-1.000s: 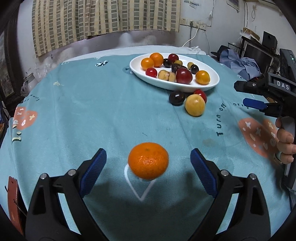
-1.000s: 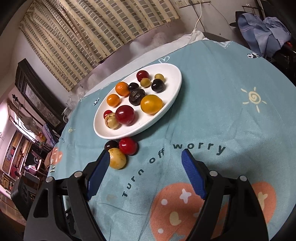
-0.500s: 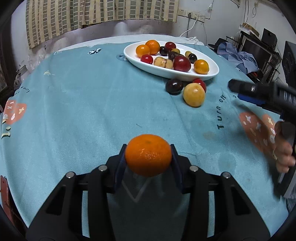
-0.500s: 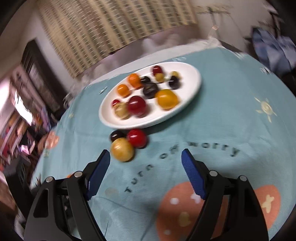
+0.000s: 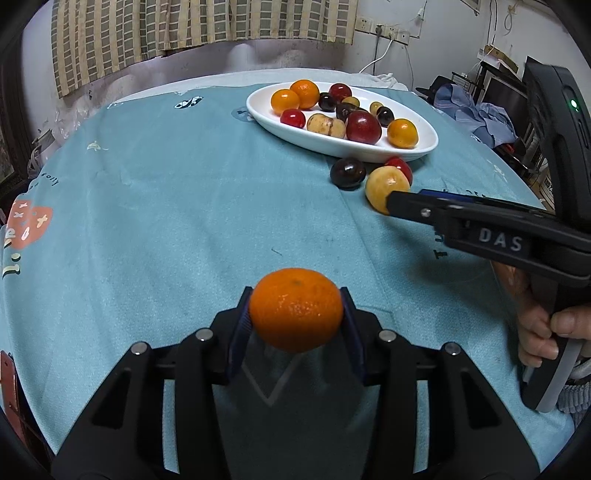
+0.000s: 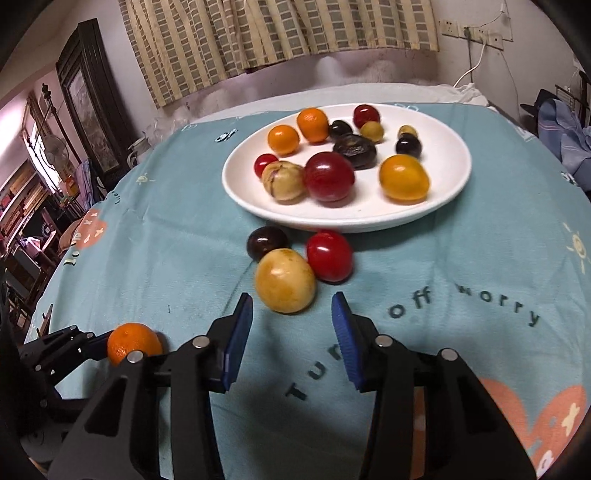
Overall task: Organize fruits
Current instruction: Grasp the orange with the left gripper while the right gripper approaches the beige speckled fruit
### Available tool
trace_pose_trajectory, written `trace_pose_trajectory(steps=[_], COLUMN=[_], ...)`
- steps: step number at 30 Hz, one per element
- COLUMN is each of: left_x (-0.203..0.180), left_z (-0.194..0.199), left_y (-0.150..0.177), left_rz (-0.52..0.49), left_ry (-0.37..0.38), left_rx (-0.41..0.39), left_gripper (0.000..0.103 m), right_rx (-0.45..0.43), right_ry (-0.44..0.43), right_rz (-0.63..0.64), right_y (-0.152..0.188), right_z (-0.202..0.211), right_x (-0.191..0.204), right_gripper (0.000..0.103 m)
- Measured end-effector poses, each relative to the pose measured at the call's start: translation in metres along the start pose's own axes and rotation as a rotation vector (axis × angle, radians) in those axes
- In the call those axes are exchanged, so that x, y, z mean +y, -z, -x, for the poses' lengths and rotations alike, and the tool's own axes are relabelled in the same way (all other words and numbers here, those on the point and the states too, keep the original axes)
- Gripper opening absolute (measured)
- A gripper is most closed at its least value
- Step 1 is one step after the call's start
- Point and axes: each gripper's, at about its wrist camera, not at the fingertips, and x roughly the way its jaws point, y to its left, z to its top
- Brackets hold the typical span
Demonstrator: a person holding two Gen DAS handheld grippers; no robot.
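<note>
My left gripper [image 5: 295, 295] is shut on an orange mandarin [image 5: 295, 314], held low over the teal cloth; the right wrist view shows the same mandarin [image 6: 133, 347] at lower left. My right gripper [image 6: 291, 299] is closing, its blue pads on either side of the near end of a yellow fruit [image 6: 286, 280] without pressing on it. In the left wrist view the right gripper [image 5: 406, 197] reaches in from the right against that yellow fruit [image 5: 384, 182]. A dark plum [image 6: 266, 240] and a red fruit [image 6: 330, 255] lie beside it, in front of the white oval plate [image 6: 369, 221] holding several fruits.
A teal printed tablecloth [image 5: 184, 203] covers the round table. A person's hand [image 5: 535, 332] grips the right tool at the table's right edge. Clothes and shelves [image 5: 480, 114] stand beyond that side, a curtain [image 6: 277, 33] behind the table.
My left jaws came together on the mandarin. My right gripper moved left to the three loose fruits, rolled level and narrowed its jaws around the yellow one.
</note>
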Motion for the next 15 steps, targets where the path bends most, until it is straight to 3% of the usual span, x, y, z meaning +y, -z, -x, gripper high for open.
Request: trace_pose_trajectory(steps=[6,15], left_x=[-0.002,-0.004], left_z=[-0.001,-0.002], left_y=[-0.001,-0.001], left_rz=[-0.008,-0.014], left_ry=[-0.009,-0.016], left_rx=[0.001,0.001], left_gripper=[0.046,0.046], right_rx=[0.024,0.020], right_ry=[-0.012,-0.032], right_rz=[-0.047,-0.082], right_y=[-0.007,-0.008], right_z=[-0.013,-0.013], right_x=[-0.002,-0.007], right_gripper=[0.046,0.035])
